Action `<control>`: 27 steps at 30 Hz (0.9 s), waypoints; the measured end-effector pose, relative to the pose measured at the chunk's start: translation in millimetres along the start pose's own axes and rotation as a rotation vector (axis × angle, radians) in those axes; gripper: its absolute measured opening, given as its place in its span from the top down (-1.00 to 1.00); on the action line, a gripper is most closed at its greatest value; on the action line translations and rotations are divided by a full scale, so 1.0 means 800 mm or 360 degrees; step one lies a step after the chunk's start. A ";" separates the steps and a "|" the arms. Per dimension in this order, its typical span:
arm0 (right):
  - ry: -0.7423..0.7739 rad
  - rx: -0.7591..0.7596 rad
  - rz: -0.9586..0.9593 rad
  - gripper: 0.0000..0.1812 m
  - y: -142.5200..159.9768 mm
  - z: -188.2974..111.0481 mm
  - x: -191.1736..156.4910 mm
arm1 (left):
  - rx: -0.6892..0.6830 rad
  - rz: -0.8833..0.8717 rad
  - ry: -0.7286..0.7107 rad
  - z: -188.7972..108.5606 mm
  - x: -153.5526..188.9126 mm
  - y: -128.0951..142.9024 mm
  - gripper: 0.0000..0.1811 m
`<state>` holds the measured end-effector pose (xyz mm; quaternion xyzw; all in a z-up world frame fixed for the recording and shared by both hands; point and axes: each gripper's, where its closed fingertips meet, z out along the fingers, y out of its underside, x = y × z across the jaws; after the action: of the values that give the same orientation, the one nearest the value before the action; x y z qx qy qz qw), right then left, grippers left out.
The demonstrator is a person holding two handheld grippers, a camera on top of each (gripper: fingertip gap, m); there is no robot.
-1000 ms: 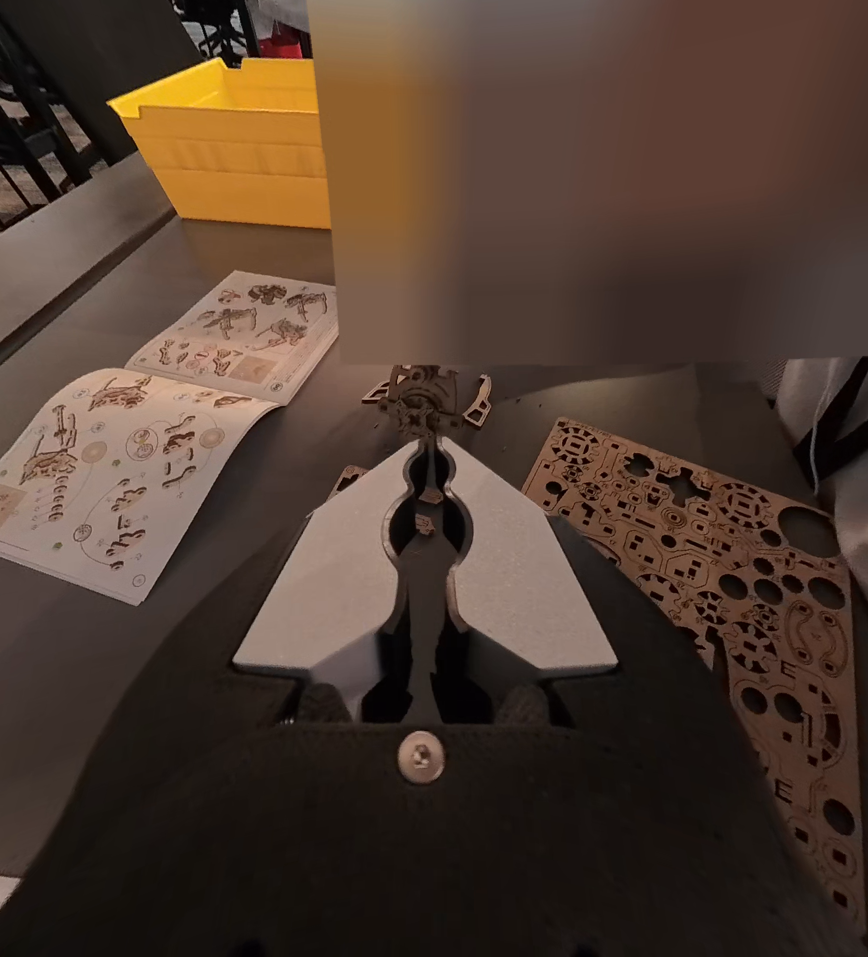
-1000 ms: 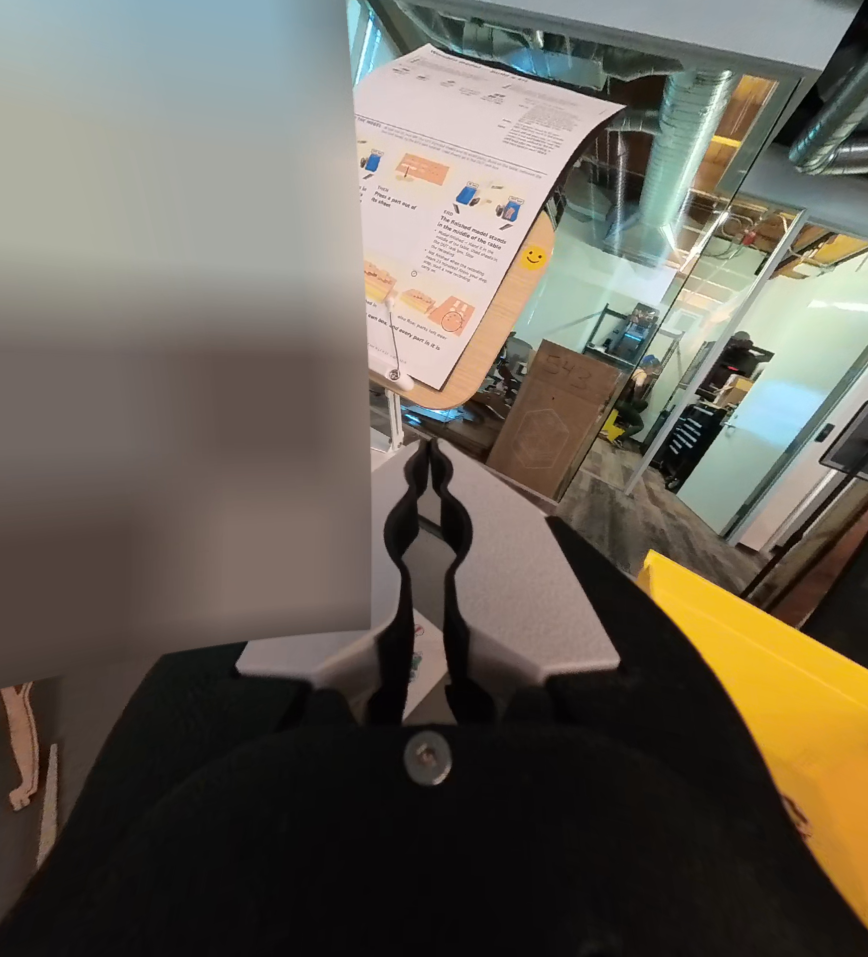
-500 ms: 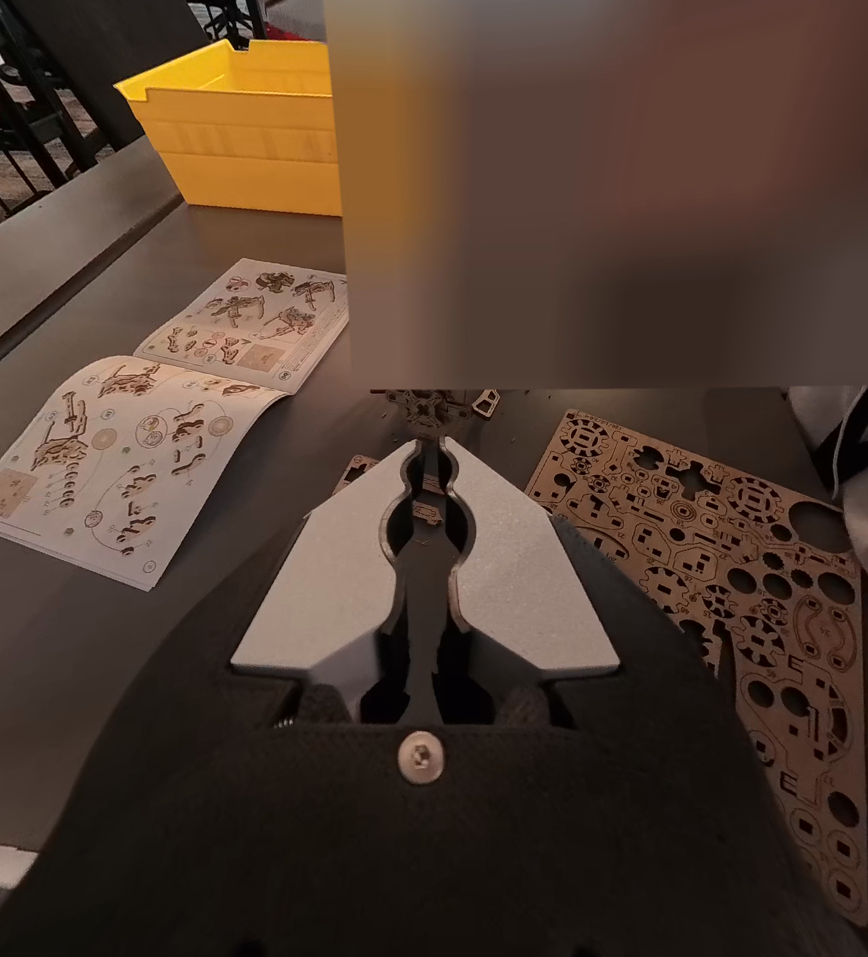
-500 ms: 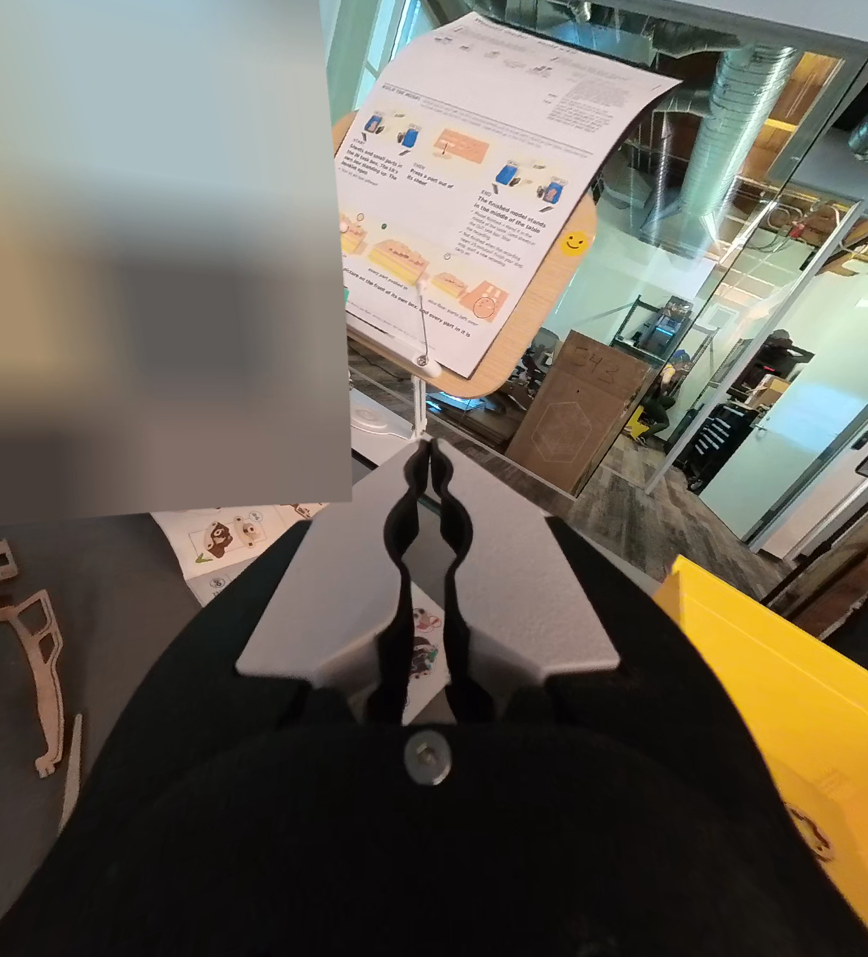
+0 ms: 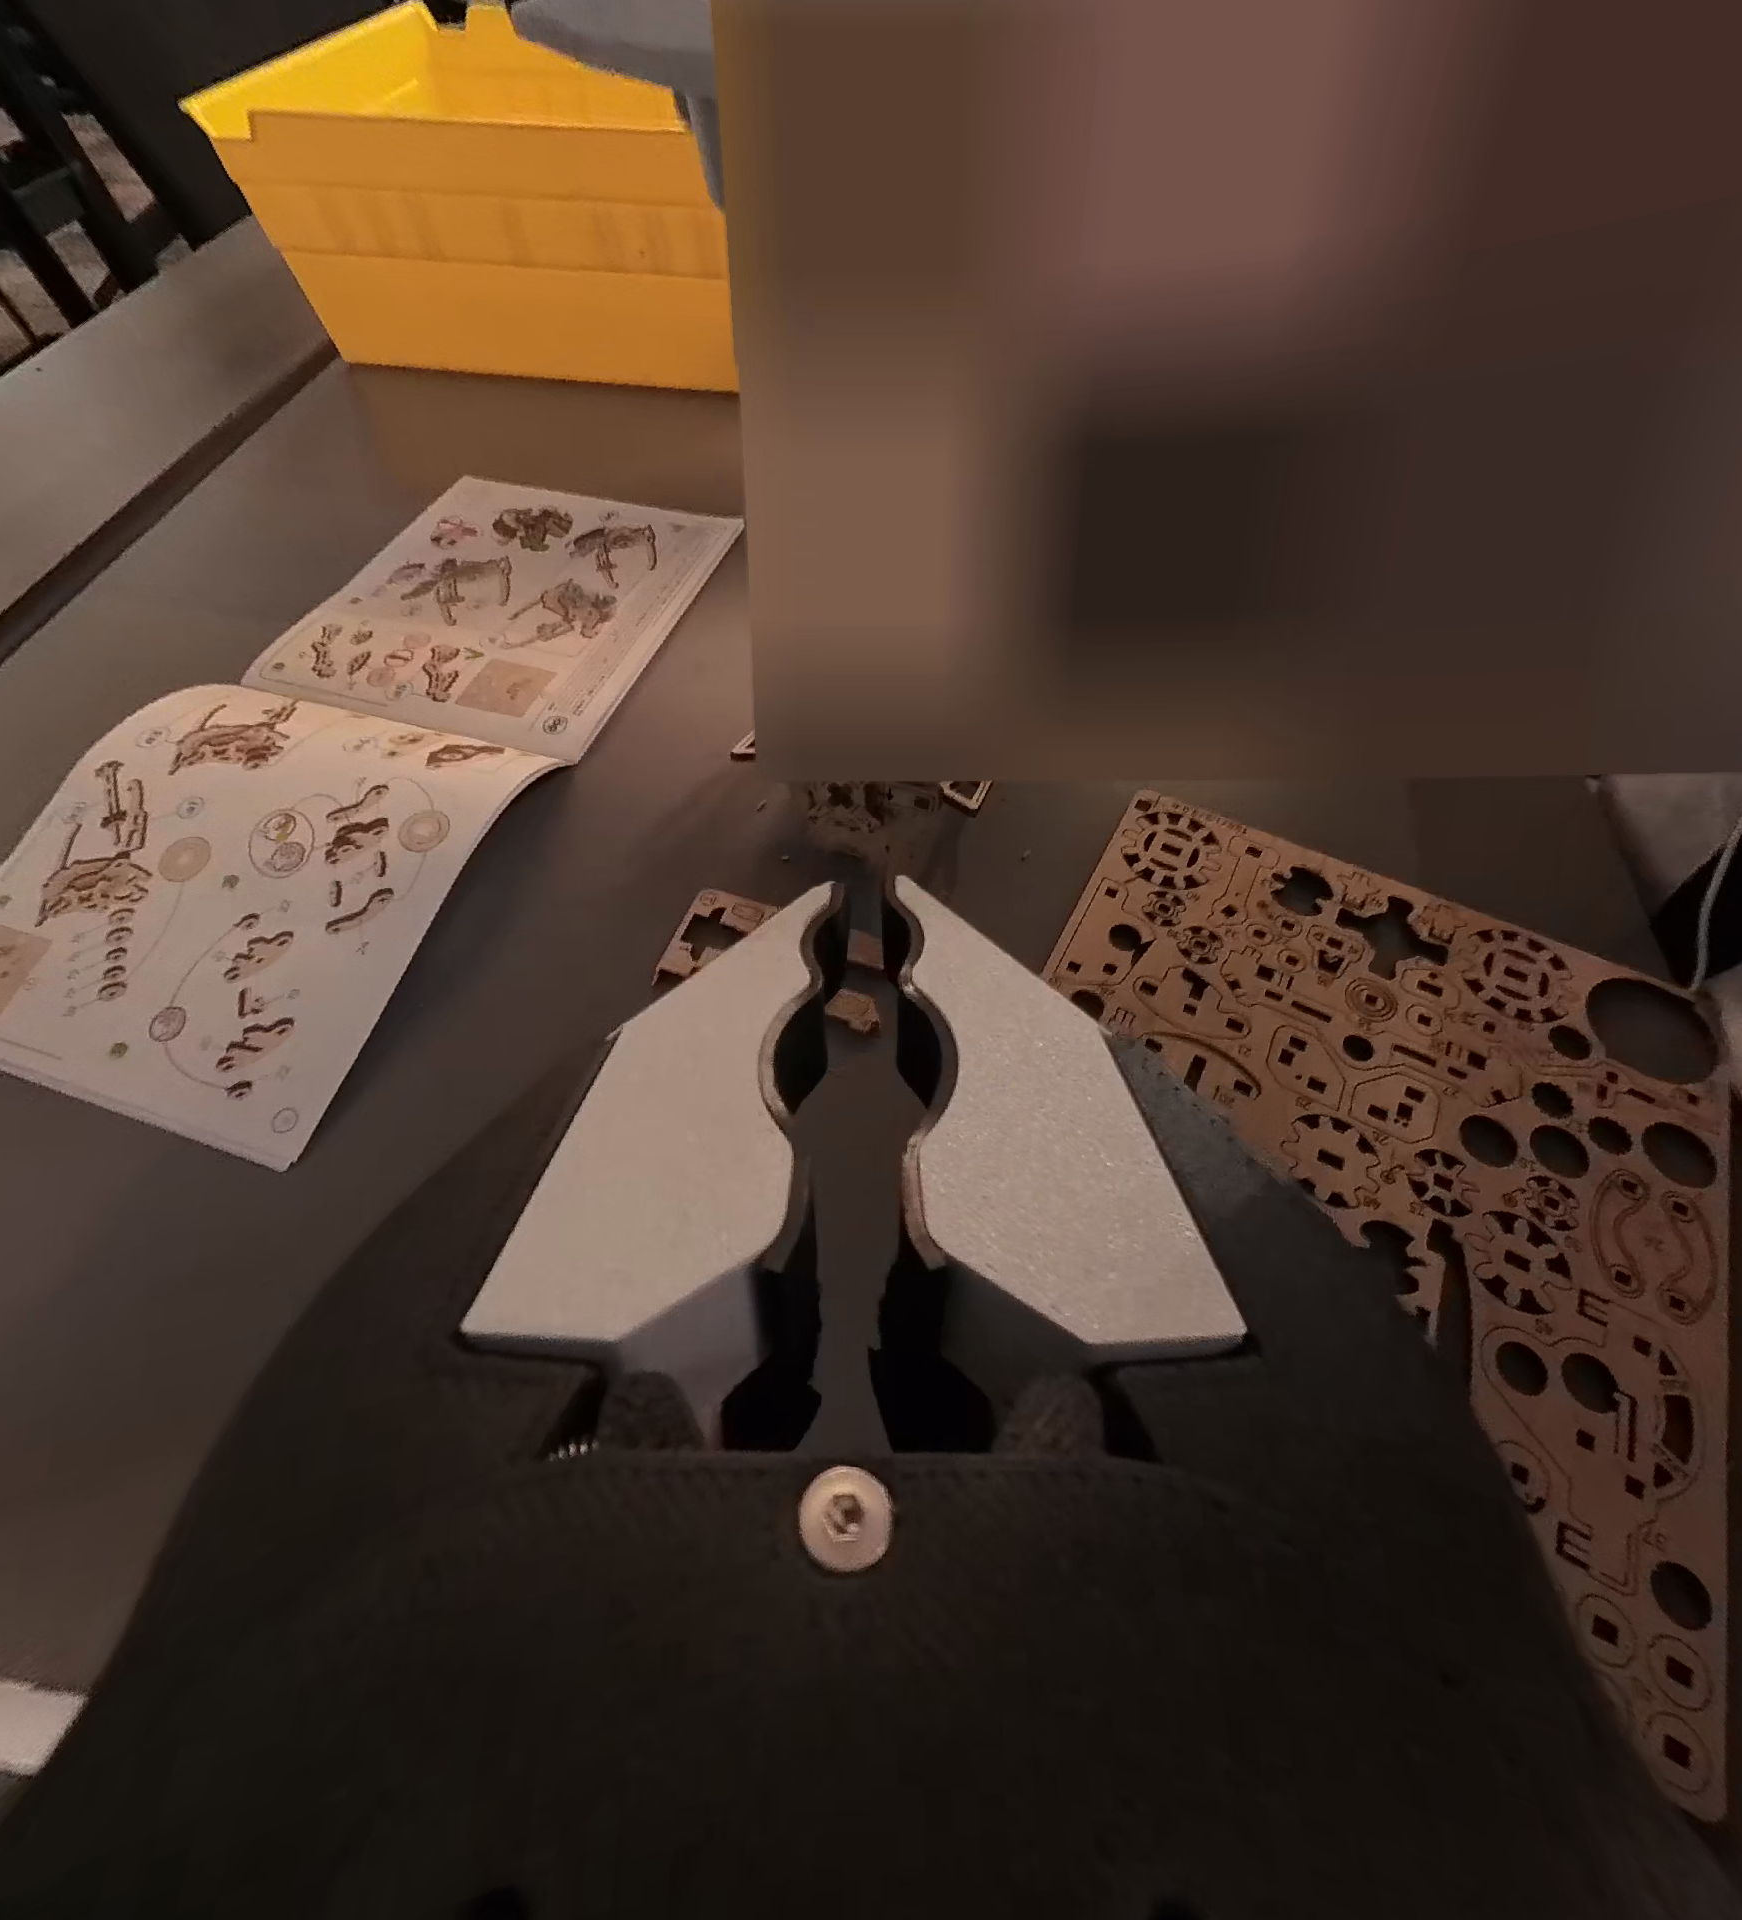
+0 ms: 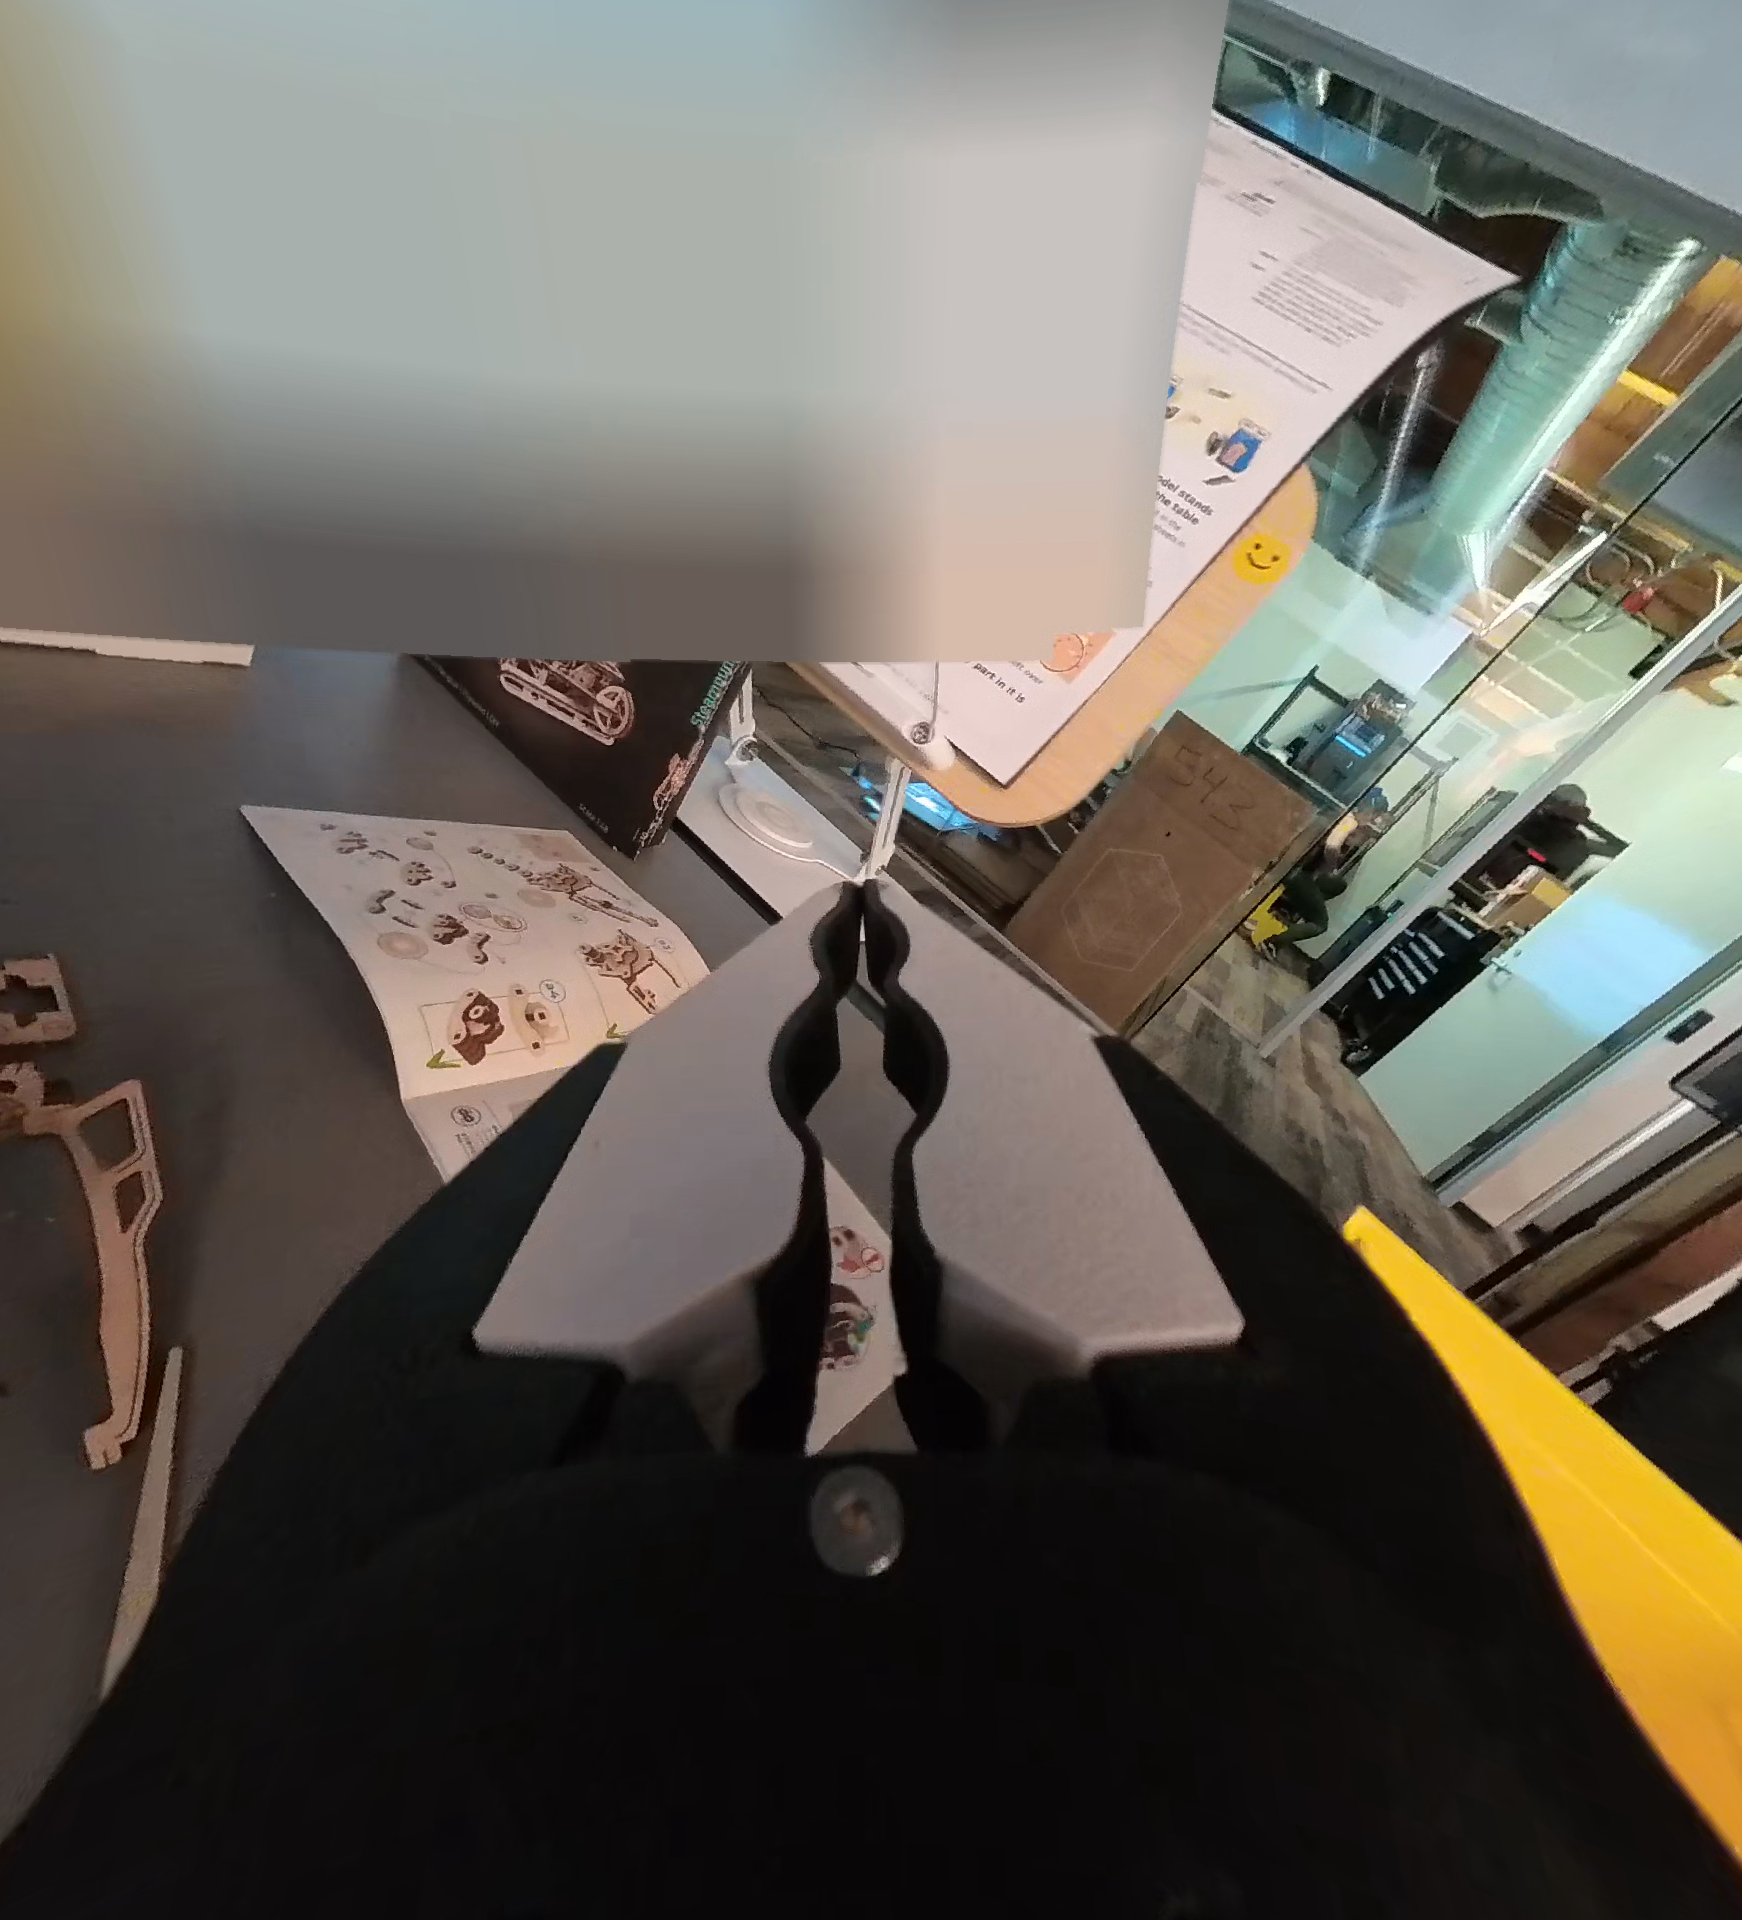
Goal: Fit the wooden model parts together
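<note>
showing only leftward, the punched wooden sheet (image 5: 1418, 1091) flanks the parted left hand-held gripper (image 5: 862, 904); right hand-held gripper (image 6: 862, 909) pressed together.

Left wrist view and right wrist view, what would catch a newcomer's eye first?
The bright yellow bin at the table's far left stands out. Next comes the punched-out wooden parts sheet lying flat at right. The open instruction booklet lies left of the slightly parted left gripper.

Left hand-held gripper (image 5: 862, 896) slightly open, punched wood sheet (image 5: 1532, 1122) right, booklet (image 5: 254, 852) left, yellow bin (image 5: 493, 229) behind
</note>
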<state>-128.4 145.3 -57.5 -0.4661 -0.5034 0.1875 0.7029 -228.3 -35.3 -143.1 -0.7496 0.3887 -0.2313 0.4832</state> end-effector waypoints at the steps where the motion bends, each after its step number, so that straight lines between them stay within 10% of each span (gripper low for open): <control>1: -0.0003 0.0001 -0.0007 1.00 0.000 0.000 -0.001 | -0.0005 0.0005 -0.0007 0.000 -0.001 0.000 0.95; 27: -0.0146 0.0014 -0.0041 1.00 -0.001 0.004 -0.026 | -0.0002 0.0004 -0.0059 -0.004 -0.006 -0.002 0.95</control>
<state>-140.2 130.8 -67.7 -0.4475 -0.5403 0.2018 0.6835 -233.2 -32.9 -140.0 -0.7535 0.3807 -0.2166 0.4902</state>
